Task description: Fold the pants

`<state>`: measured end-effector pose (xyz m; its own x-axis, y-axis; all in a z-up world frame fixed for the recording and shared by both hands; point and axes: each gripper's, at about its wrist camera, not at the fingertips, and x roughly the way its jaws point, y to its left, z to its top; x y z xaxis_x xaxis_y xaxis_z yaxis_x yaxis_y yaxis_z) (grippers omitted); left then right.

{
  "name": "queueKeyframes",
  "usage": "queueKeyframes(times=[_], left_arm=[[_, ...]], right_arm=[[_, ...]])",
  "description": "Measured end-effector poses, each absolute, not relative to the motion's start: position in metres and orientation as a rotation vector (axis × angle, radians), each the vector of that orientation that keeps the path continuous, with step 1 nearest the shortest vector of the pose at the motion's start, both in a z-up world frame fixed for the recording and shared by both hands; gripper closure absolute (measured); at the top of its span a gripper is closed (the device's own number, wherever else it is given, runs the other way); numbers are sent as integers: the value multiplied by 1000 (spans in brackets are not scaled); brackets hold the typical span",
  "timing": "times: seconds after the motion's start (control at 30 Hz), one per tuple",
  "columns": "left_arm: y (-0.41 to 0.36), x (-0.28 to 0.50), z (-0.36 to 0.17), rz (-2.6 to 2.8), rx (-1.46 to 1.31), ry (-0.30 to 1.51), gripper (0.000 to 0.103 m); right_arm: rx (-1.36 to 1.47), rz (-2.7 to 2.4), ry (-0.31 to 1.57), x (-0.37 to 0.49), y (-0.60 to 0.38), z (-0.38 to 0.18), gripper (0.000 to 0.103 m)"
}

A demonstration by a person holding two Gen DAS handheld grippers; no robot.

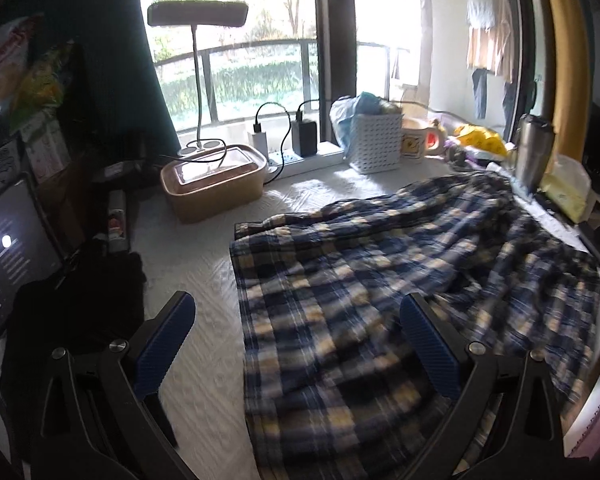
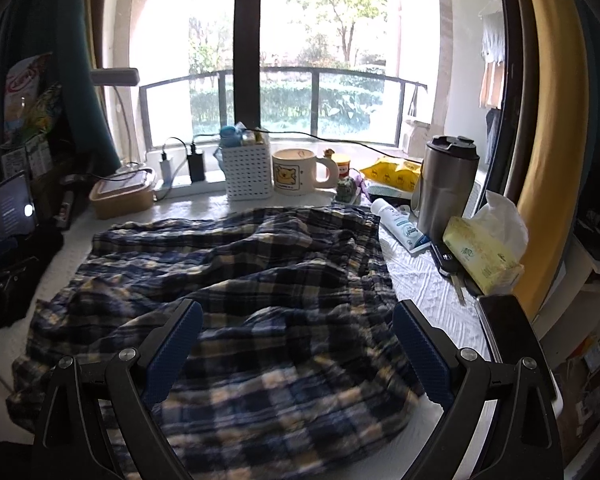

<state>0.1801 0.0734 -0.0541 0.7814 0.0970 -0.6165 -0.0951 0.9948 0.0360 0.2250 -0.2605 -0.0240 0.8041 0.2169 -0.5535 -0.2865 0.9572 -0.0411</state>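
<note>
Each tool, left (image 1: 298,344) and right (image 2: 298,350), has black angular arms, two fingers faced with ribbed blue pads (image 1: 162,346), and round silver screws (image 2: 127,354) at the joints behind those pads.

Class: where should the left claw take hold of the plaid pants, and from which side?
Pinch the pants' left hem edge, coming in from the bare white cover on the left: the fabric lies flat there with a straight, exposed border, and the left claw is open.
</note>
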Motion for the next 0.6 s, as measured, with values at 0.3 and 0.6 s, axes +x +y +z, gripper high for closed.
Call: queueKeyframes(times=[0.3, 0.6], left_arm=[[117, 268, -94, 98, -63, 820, 10], [131, 329, -123, 55, -13, 958, 10]], right_arm=[[-147, 344, 700, 319, -267, -41, 6], [-109, 407, 793, 433, -282, -49, 8]])
